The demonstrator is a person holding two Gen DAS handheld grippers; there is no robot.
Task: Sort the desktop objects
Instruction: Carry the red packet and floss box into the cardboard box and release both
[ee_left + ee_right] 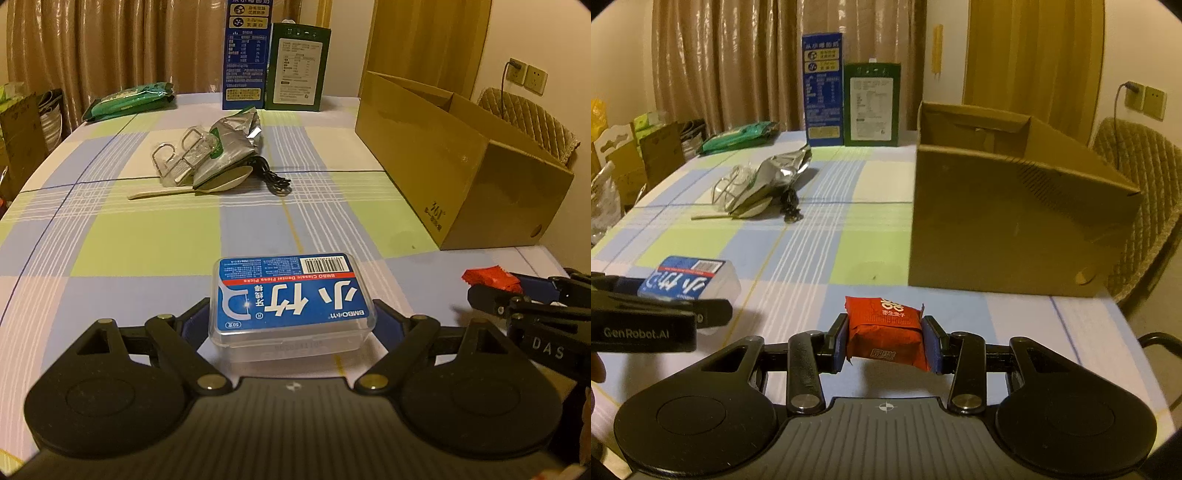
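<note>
While your left gripper (291, 314) pinches the floss box (291, 299) by its two short sides, jaws spread wide around it and pads pressed on the clear plastic, the box sits low over the near part of the table (147, 240), label up and barcode toward the far side. Your right gripper (886, 338) has its blue pads (841, 341) clamped on the flanks of the red packet (884, 332), jaws narrow; the packet is lifted clear of the cloth, a shadow showing beneath it. From the right wrist view the left gripper lies to the left, near but apart from the right one, with the floss box jutting past its fingers. Ahead and right of both stands the cardboard box (997, 229), open at the top, its near wall upright and facing you, its front corner close to the table's near right edge; a chair (1137, 206) sits just beyond its right side. Bare checked cloth lies between the grippers and the box wall. Mid-table to the left there is a cluster: a foil pouch (229, 144), a clear pack of metal hooks (181, 155), a pale spoon (207, 186) and a black cord (273, 177), all touching or overlapping. At the far edge stand a blue carton (244, 55) and a green carton (297, 68) side by side, with a green wipes pack (129, 99) lying to their left near the table's left edge.
</note>
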